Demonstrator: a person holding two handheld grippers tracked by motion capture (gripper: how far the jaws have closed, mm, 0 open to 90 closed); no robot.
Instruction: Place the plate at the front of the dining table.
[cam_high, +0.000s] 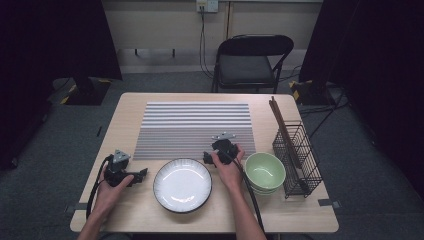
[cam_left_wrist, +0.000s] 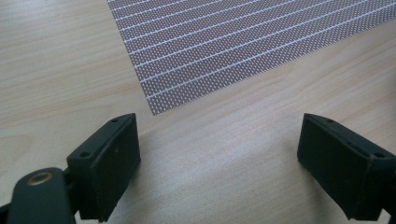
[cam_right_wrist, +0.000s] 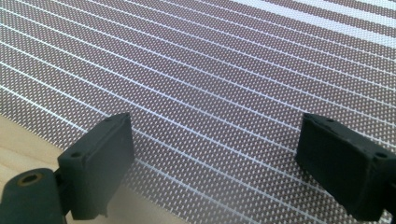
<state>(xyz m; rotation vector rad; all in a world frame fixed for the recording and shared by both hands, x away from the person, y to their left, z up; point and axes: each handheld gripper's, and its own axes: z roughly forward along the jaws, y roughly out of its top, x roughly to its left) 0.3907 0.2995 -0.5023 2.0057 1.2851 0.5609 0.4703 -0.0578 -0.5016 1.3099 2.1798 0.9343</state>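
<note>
A grey striped placemat (cam_high: 196, 127) lies in the middle of the wooden table (cam_high: 130, 115). In front of it sits a white plate with a dark rim (cam_high: 182, 184), and to the plate's right a pale green bowl (cam_high: 265, 171). My left gripper (cam_high: 142, 173) rests low at the plate's left, held by a hand; its jaws stand open over bare wood, just short of the placemat's corner (cam_left_wrist: 159, 105). My right gripper (cam_high: 207, 158) sits at the placemat's front edge, between plate and bowl. Its jaws stand open above the placemat's weave (cam_right_wrist: 210, 93), with nothing between them.
A black wire rack (cam_high: 298, 157) with brown chopsticks (cam_high: 281, 125) leaning in it stands at the table's right side. A black folding chair (cam_high: 250, 62) stands behind the table. Dark curtains flank the room.
</note>
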